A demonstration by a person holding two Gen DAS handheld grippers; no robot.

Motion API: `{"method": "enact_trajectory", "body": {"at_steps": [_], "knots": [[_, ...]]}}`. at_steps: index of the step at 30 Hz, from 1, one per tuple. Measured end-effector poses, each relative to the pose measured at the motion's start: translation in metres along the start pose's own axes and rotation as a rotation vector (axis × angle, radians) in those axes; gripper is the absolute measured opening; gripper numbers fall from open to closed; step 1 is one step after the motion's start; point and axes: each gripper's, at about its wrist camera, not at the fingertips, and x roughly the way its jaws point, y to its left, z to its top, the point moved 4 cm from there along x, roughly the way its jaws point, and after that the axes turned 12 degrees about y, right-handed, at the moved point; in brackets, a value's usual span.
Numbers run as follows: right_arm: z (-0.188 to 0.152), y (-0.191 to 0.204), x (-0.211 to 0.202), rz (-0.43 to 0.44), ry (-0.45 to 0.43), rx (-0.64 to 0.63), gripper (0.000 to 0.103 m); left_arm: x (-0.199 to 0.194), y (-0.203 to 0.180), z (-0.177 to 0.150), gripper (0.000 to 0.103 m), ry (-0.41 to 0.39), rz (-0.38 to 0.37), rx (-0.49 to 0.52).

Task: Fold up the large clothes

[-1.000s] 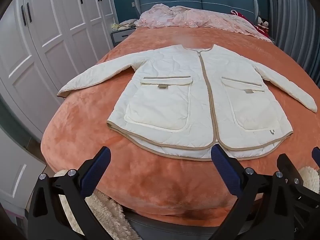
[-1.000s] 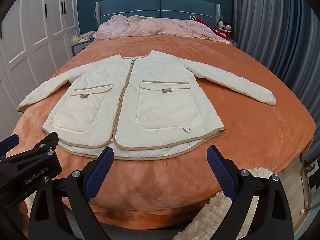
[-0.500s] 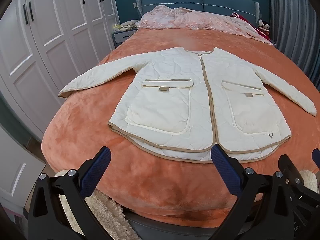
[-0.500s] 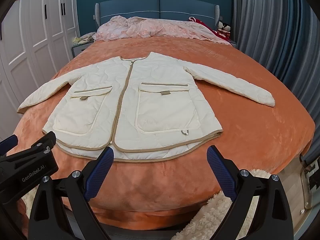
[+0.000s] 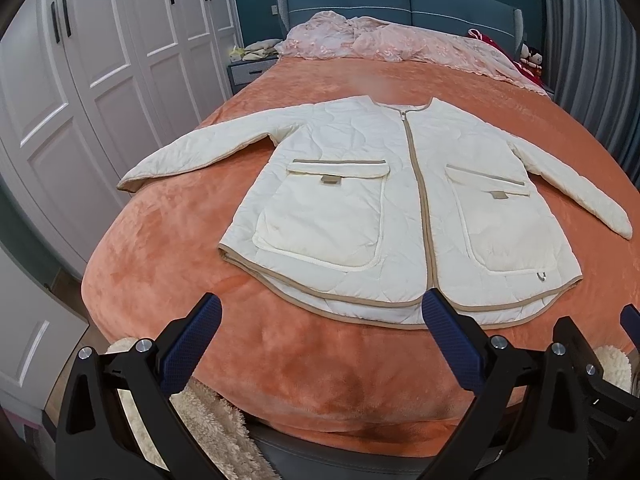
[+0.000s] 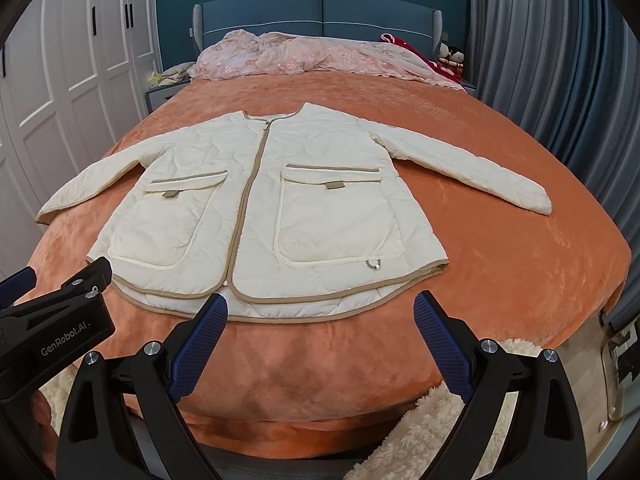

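— One quilted cream jacket [image 5: 400,208] lies flat, front up, on the orange bedspread [image 5: 160,248]; two patch pockets, two sleeves spread.
— Tongs?
— Two: left gripper [image 5: 320,320] and right gripper [image 6: 320,320] both gape wide, empty, short of the hem.
— Writing?
— "GenRobot.AI" on one gripper's body.

Bare orange blanket runs along the near edge of the bed [image 6: 520,280], in front of the cream jacket [image 5: 392,216], so the hem can be reached head-on. Open blanket also lies to the right past the right sleeve and to the left under the left sleeve. On the left, the white wardrobe [image 5: 100,80] stands close to the bed; on the right, the grey curtain [image 6: 560,60]. At the far end the pink bedding [image 6: 320,56] heaps up.
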Motion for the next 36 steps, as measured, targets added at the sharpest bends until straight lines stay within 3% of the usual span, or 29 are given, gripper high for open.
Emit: {"method": "enact_trajectory", "body": {"at_steps": [36], "knots": [[-0.0003,0.002,-0.0014,0.004,-0.004,-0.001,0.092,0.0011,0.0019,-0.0033,0.098,-0.002,-0.001,-0.01]]}}
